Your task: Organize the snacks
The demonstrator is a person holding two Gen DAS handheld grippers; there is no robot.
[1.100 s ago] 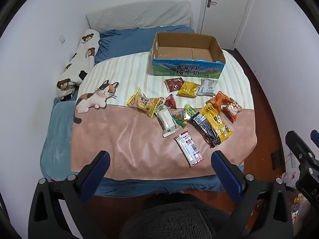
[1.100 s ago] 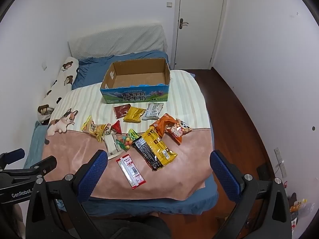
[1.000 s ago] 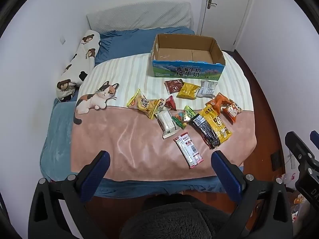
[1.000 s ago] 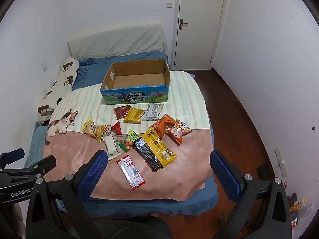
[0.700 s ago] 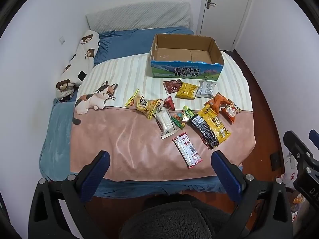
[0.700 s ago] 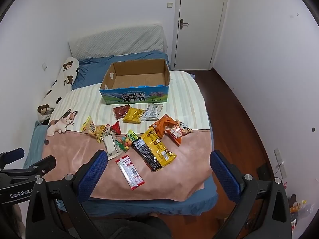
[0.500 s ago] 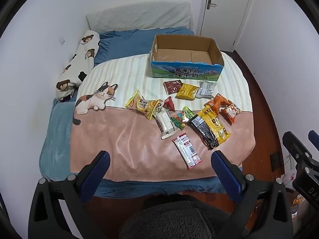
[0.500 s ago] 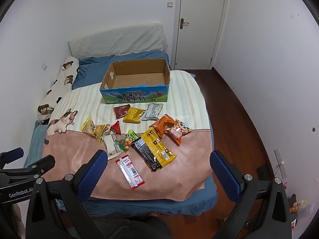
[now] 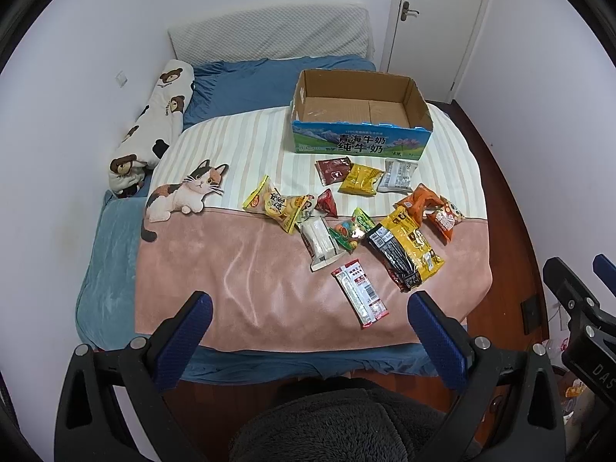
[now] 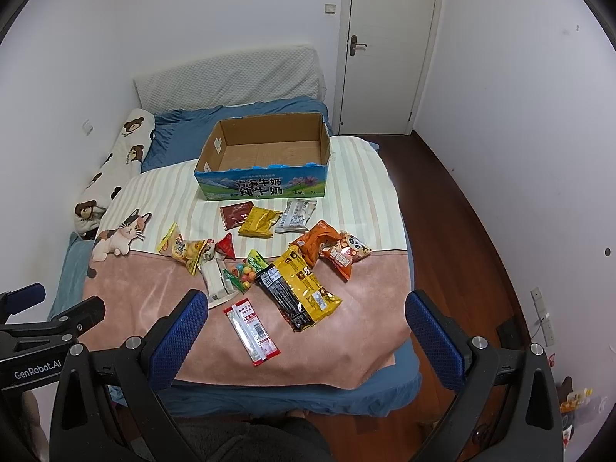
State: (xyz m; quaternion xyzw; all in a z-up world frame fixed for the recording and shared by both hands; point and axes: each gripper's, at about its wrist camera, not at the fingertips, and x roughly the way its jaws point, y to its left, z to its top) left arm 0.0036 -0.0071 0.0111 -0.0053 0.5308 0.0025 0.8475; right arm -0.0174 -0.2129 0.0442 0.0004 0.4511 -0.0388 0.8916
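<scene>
Both grippers' jaws spread wide off the bed's (image 9: 115, 269) foot edge, snacks (image 10: 300, 288) beyond.

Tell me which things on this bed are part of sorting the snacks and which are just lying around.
Part of the job:
cardboard box, nothing visible inside
red-and-white strip pack
yellow-and-black long pack
orange packs
small packs near the box
yellow bags

Just lying about:
bear-print bolster
cat-print blanket
grey headboard cushion
</scene>
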